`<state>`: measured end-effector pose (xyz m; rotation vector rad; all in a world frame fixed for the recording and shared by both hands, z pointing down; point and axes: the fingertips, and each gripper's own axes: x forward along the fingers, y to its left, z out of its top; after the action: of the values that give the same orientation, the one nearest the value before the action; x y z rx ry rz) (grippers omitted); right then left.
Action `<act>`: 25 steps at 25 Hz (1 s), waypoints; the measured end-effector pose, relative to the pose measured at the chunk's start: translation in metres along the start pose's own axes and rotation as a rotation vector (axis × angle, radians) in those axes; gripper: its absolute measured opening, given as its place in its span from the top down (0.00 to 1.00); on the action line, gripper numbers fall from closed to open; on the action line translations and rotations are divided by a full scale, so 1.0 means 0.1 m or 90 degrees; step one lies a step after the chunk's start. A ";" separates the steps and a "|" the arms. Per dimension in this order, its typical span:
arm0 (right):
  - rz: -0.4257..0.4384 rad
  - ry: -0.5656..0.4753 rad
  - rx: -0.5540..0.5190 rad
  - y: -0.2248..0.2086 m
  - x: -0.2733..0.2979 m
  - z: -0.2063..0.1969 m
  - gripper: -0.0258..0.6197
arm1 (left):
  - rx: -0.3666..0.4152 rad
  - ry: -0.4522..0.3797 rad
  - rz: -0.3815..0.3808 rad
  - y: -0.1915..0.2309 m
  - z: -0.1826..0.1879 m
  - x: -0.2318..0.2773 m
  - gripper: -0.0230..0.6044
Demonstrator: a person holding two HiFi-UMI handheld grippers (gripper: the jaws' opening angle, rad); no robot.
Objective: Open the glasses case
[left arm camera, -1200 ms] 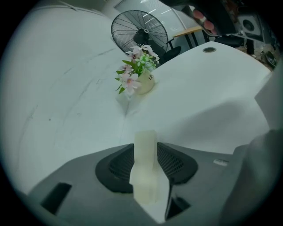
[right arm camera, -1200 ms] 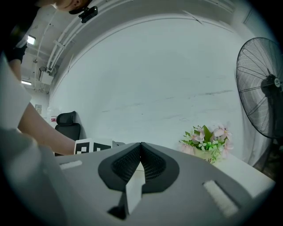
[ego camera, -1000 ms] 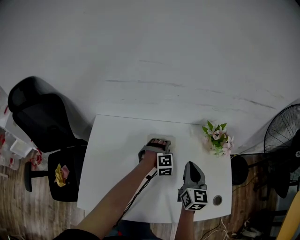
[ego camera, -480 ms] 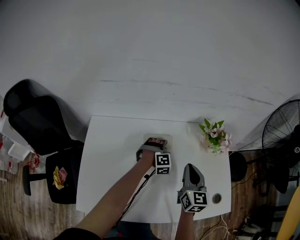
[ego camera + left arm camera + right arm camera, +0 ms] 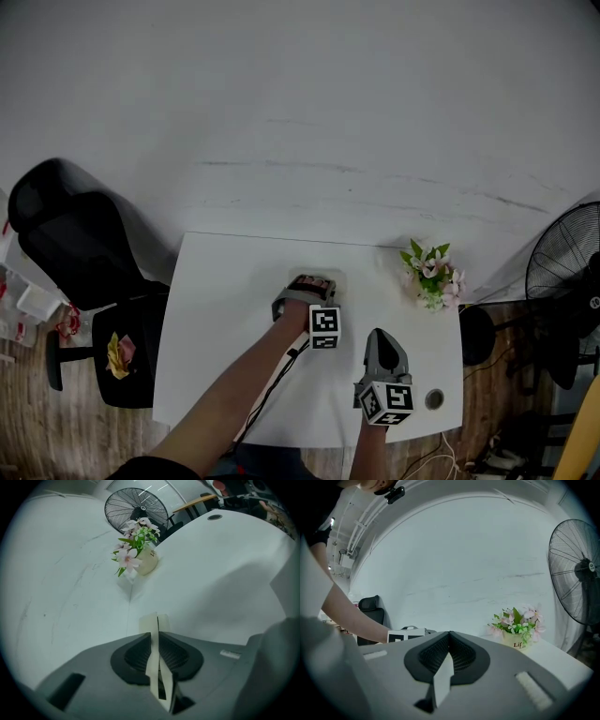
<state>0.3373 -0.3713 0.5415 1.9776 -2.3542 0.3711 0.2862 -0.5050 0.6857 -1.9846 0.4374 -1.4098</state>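
The glasses case [image 5: 336,277] shows as a pale patch on the white table [image 5: 225,328], mostly hidden under my left gripper [image 5: 309,281]. That gripper points down onto it. In the left gripper view its jaws [image 5: 156,620] are closing and only a thin slit shows between the pale pads. No part of the case shows there, so I cannot tell whether it is pinched. My right gripper [image 5: 382,336] hovers nearer the front edge, to the right of the left one. It is shut [image 5: 449,657] with nothing in it.
A small pot of pink flowers [image 5: 431,278] [image 5: 140,557] [image 5: 518,630] stands at the table's far right corner. A round cable hole [image 5: 433,399] lies near the front right. A black chair [image 5: 66,234] stands left of the table and a floor fan [image 5: 562,281] right.
Both grippers stay where they were over the table. Only the head view has shifted slightly.
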 end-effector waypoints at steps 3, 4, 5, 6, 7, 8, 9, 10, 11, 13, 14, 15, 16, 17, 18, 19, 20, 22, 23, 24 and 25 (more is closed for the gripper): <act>0.002 -0.002 -0.001 0.01 0.01 0.01 0.94 | 0.003 -0.004 0.011 0.05 0.00 -0.03 0.88; 0.003 -0.002 -0.001 0.01 0.01 0.02 0.94 | 0.002 -0.005 0.016 0.07 0.00 -0.04 0.89; 0.003 -0.002 -0.001 0.02 0.01 0.02 0.94 | 0.001 -0.006 0.020 0.10 0.00 -0.05 0.90; 0.003 -0.002 0.000 0.02 0.01 0.02 0.94 | 0.000 -0.007 0.024 0.12 0.00 -0.05 0.90; 0.003 -0.002 0.001 0.02 0.01 0.02 0.94 | -0.002 -0.006 0.028 0.15 -0.01 -0.06 0.91; 0.003 -0.002 0.001 0.02 0.01 0.02 0.94 | -0.004 -0.005 0.031 0.18 -0.03 -0.06 0.91; 0.004 -0.002 0.001 0.02 0.01 0.02 0.94 | -0.009 -0.003 0.035 0.22 -0.04 -0.05 0.91; 0.004 -0.002 0.001 0.02 0.01 0.02 0.94 | -0.014 -0.002 0.038 0.26 -0.05 -0.05 0.91; 0.005 -0.002 0.001 0.02 0.01 0.02 0.94 | -0.020 -0.001 0.043 0.30 -0.06 -0.05 0.92; 0.006 -0.001 0.001 0.01 0.00 0.01 0.94 | -0.028 0.002 0.052 0.38 -0.08 -0.04 0.93; 0.006 0.000 0.001 0.01 0.00 0.01 0.94 | -0.029 0.004 0.056 0.41 -0.09 -0.03 0.93; 0.007 0.000 0.001 0.01 -0.01 0.00 0.94 | -0.031 0.006 0.059 0.44 -0.10 -0.02 0.93; 0.007 0.001 0.001 0.01 -0.01 -0.01 0.94 | -0.034 0.008 0.061 0.47 -0.12 -0.01 0.92; 0.007 0.003 0.001 0.01 -0.02 -0.01 0.94 | -0.038 0.009 0.063 0.49 -0.13 0.00 0.92; 0.007 0.005 0.001 0.01 -0.02 -0.02 0.94 | -0.043 0.010 0.064 0.52 -0.14 0.01 0.92; 0.007 0.007 0.001 0.01 -0.03 -0.03 0.94 | -0.046 0.012 0.065 0.54 -0.15 0.02 0.92; 0.006 0.009 0.001 0.01 -0.04 -0.04 0.94 | -0.046 0.013 0.065 0.56 -0.16 0.02 0.92; 0.004 0.012 0.000 0.01 -0.06 -0.05 0.94 | -0.041 0.016 0.067 0.58 -0.17 0.04 0.92; 0.003 0.013 0.000 0.00 -0.07 -0.06 0.94 | -0.039 0.016 0.069 0.59 -0.17 0.06 0.92; 0.001 0.014 0.000 0.00 -0.07 -0.06 0.94 | -0.038 0.017 0.069 0.60 -0.18 0.07 0.92; -0.001 0.014 0.000 -0.01 -0.08 -0.06 0.94 | -0.037 0.018 0.069 0.62 -0.18 0.08 0.92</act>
<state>0.3394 -0.3627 0.5462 1.9649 -2.3398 0.3918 0.2784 -0.5609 0.6532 -1.9578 0.5965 -1.3725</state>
